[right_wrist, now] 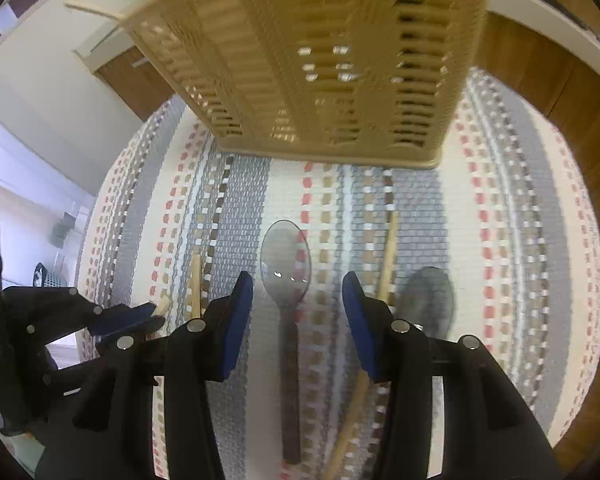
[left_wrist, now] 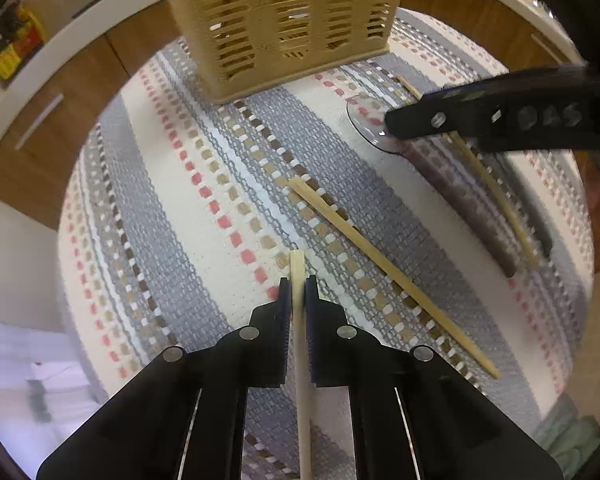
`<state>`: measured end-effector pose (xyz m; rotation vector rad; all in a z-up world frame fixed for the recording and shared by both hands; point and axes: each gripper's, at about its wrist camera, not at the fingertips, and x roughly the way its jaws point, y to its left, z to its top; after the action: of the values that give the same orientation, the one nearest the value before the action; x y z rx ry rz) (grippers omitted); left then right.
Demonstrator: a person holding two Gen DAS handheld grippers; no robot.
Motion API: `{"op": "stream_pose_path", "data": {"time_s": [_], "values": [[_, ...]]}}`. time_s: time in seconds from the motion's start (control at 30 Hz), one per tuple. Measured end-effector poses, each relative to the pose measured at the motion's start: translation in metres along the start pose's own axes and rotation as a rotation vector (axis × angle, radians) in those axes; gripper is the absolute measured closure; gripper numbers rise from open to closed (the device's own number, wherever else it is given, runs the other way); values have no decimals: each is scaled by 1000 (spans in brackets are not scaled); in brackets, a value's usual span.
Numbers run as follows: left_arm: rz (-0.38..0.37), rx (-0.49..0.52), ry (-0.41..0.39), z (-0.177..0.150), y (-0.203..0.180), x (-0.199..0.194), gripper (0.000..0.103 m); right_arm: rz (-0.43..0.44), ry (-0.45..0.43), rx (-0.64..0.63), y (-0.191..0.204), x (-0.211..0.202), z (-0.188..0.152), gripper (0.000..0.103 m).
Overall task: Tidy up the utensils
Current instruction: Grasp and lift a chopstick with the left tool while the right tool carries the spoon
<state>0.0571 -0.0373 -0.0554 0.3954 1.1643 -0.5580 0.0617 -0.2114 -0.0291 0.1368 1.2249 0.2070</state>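
My left claw [left_wrist: 298, 284] points down at the striped mat [left_wrist: 172, 208], clamped on a chopstick [left_wrist: 300, 320]. My right claw [right_wrist: 298, 300] hovers spread wide over a clear spoon [right_wrist: 286, 264], basket [right_wrist: 320, 60] ahead

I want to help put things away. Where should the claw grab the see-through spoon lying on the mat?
Grab the spoon by its dark straight handle just below the bowl, coming down from above. It lies flat on the mat, so the open right claw, already straddling it, can probably close across the narrow handle; the wide bowl would likely slip.
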Motion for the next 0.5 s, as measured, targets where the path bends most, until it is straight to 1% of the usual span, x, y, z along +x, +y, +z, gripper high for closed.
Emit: {"op": "stream_pose_path", "data": {"time_s": [0.07,0.13,0.17,0.2,0.27,0.33,0.4,0.43,0.47,0.5], "values": [[-11,-25,-21,-1,5,-2,98,-12,11,6,9,8,5,60],[-12,-65,-79,-5,13,-8,99,-13,20,9,14,13,9,60],[-31,-95,-111,-7,18,-12,99,-20,28,9,17,15,11,60],[-43,-142,-155,-8,26,-19,99,-34,35,7,21,20,13,60],[-40,-204,-234,-10,39,-32,99,-73,37,-16,28,23,14,60],[-40,-242,-287,-9,48,-43,99,-111,42,-35,34,26,14,60],[-20,-271,-341,-9,53,-56,99,-156,46,-55,41,29,13,60],[-5,-280,-369,-10,53,-62,98,-174,45,-65,47,32,13,61],[8,-289,-394,-10,51,-69,98,-207,39,-82,53,34,12,65],[15,-295,-410,-9,50,-72,98,-228,25,-101,57,35,11,74]]}}
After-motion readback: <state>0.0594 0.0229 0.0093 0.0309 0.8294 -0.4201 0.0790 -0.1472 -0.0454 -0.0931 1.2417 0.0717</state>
